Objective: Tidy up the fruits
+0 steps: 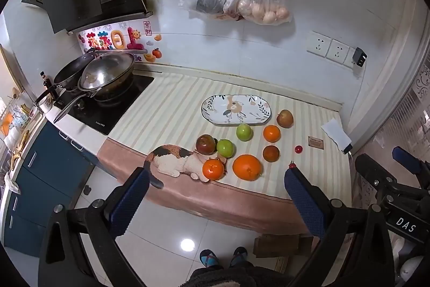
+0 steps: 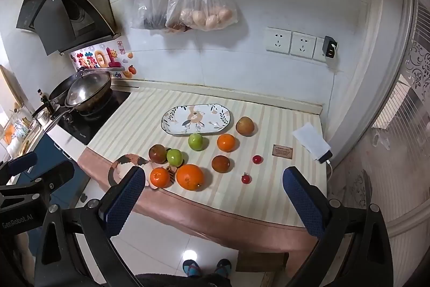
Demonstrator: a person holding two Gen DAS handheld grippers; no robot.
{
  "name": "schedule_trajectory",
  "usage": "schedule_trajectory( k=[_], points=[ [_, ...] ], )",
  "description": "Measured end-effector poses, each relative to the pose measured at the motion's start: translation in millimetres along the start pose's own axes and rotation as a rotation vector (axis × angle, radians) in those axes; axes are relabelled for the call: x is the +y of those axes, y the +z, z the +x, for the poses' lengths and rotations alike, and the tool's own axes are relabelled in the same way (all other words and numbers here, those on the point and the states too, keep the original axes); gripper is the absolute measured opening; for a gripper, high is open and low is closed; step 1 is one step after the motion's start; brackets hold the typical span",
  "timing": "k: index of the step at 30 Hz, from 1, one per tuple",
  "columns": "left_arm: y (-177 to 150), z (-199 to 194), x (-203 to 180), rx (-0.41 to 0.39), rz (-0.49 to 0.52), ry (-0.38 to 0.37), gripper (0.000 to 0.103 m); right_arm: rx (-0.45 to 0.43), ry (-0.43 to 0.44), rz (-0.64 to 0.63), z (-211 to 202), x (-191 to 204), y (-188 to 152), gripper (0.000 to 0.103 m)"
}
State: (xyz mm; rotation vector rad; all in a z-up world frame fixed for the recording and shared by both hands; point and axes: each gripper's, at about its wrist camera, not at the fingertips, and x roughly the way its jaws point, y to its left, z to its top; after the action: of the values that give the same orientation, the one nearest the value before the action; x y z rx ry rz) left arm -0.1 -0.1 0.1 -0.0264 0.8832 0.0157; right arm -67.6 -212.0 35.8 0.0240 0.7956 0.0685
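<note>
Two grippers, the left gripper [image 1: 216, 179] and right gripper [image 2: 213, 179], hang wide open and empty, back from the table. No fruit is picked yet. Ahead lie three oranges [image 2: 189, 176], two green apples [image 2: 196, 141], three dark fruits [image 2: 244, 126], two cherry tomatoes [image 2: 257, 159]. Next, I think, reach down to one fruit for the plate [image 2: 172, 119] farther ahead

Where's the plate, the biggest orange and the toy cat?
Plate [image 2: 172, 117], right wrist view, on its bare left rim.
Biggest orange [image 2: 190, 176], right wrist view, on the middle of its peel.
Toy cat [image 1: 172, 156], left wrist view, on its patched back.
</note>
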Motion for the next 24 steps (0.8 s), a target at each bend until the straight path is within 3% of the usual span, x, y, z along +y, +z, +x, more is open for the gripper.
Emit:
schedule_trajectory(
  k=[24],
  points=[
    [-0.4,-0.4,0.7,-0.001,0.001,0.000,0.103,0.015,0.012,0.006,4.6,2.4,0.7,0.103]
  ],
)
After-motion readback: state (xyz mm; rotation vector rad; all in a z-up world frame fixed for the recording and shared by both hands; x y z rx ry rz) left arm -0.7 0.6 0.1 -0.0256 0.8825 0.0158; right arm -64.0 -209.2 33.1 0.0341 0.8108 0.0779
